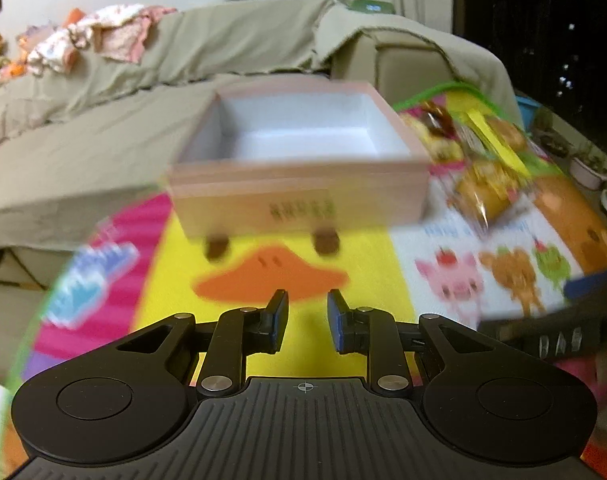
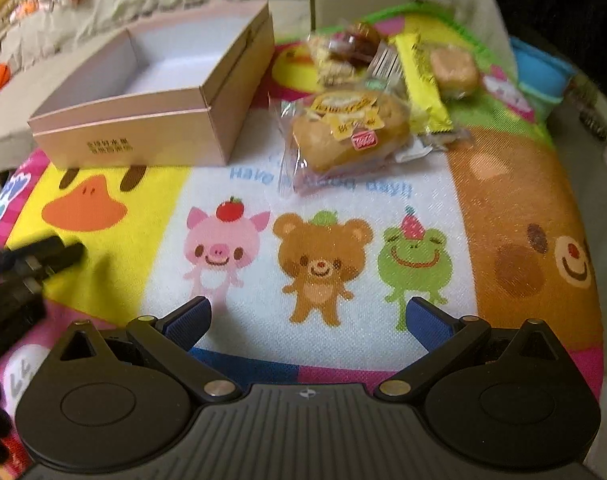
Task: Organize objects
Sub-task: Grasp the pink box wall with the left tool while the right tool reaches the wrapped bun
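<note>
Each gripper, left (image 1: 307, 322) and right (image 2: 307, 320), is built of black plastic: a ribbed body marked with a crosshair, round discs, silver pivot screws, and blue-padded fingers (image 2: 187, 322).

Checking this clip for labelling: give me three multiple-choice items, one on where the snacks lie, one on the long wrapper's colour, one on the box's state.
1. Where does the pile of wrapped snacks lie relative to the pink box in the right wrist view?
A. Inside it
B. To its right on the cartoon mat
C. On the sofa cover

2. What colour is the long snack bar wrapper?
A. Yellow
B. Blue
C. Red

3. What state is the pink box in?
A. Closed with a lid
B. Open and full of snacks
C. Open and empty

Answers:
1 B, the packets sit on the mat beside the box's right wall.
2 A, the long packet is bright yellow.
3 C, its white inside shows bare in both views.
</note>
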`<state>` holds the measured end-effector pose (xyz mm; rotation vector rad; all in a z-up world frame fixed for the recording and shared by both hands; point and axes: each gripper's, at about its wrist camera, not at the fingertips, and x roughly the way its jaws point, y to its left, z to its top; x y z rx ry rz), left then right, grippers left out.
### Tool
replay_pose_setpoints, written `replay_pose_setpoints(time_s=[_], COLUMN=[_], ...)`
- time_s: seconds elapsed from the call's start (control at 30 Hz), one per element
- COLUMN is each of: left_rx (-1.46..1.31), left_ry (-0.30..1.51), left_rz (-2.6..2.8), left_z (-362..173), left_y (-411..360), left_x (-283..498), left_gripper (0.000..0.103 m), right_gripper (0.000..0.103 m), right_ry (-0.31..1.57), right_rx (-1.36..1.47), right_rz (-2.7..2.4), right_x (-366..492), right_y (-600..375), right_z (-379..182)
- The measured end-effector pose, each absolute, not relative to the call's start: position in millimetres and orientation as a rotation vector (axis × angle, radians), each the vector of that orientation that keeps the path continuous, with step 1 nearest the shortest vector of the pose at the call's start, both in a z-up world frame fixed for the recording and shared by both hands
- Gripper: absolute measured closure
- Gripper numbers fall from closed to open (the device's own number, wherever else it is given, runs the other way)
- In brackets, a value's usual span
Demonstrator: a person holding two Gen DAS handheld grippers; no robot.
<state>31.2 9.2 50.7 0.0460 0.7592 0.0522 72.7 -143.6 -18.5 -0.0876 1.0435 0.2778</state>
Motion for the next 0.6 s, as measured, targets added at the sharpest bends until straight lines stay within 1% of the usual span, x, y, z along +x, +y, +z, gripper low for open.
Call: replay_pose_setpoints(time_s=[0.17,0.3,0.43,0.6], left_rx=[0.011,-0.020,-0.031,-0.052], left_ry=[0.804,0.824,0.823,0.918], left_rz=[0.136,0.182,0.205,0.146], left_z=[101,120,114,78], left_y=[36,66,92,116], left_x=[65,98,133,172], left_gripper=[0.077,0.077,0.077,0.077], right_gripper=[0.000,0.000,0.000,0.000], right_ry=[1.105,1.121,1.162,1.121], right_rx=[-0.137,-0.141,-0.065,-0.035], right_rz=[0.325,0.340,0.336,0.218], right_x=[80,81,89,96], right_y=[-142,-143,-149,-151], right_z=[-17,-15,-7,20])
